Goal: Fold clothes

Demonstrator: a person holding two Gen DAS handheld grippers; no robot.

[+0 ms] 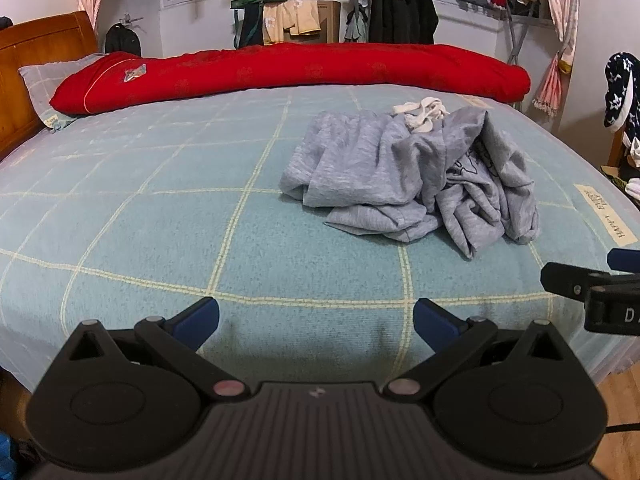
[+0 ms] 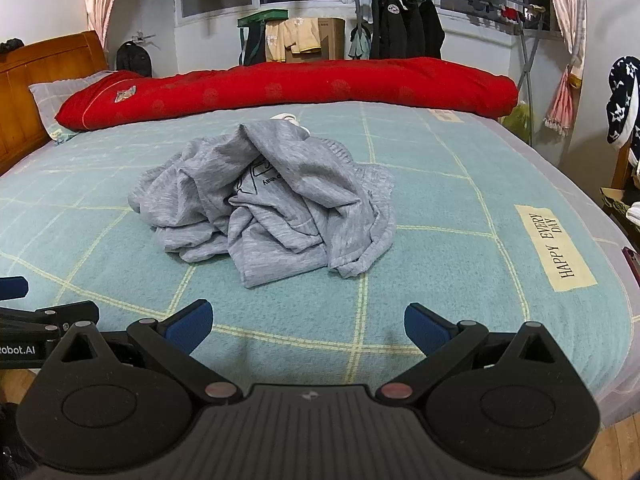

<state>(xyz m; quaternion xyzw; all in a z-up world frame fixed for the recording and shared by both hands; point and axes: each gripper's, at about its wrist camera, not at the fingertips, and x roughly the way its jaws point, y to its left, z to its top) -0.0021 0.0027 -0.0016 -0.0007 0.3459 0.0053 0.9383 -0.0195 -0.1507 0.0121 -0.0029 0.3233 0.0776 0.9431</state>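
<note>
Grey crumpled garment (image 2: 272,200) mid-bed; red quilt (image 2: 288,84) behind; both claws gaping.

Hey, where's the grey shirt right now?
The grey shirt lies crumpled on the green checked blanket, mid-bed, in front of the red quilt. It sits right of centre in the left wrist view and left of centre in the right wrist view.

A light blue checked blanket (image 1: 160,220) covers the bed, with a cream "HAPPY EVERY DAY" label (image 2: 554,249) near its right edge. A rolled red quilt (image 1: 288,70) lies along the far side, a grey pillow (image 1: 44,76) and wooden headboard (image 1: 32,52) at far left. Dark jackets (image 2: 404,28) hang beyond.
</note>
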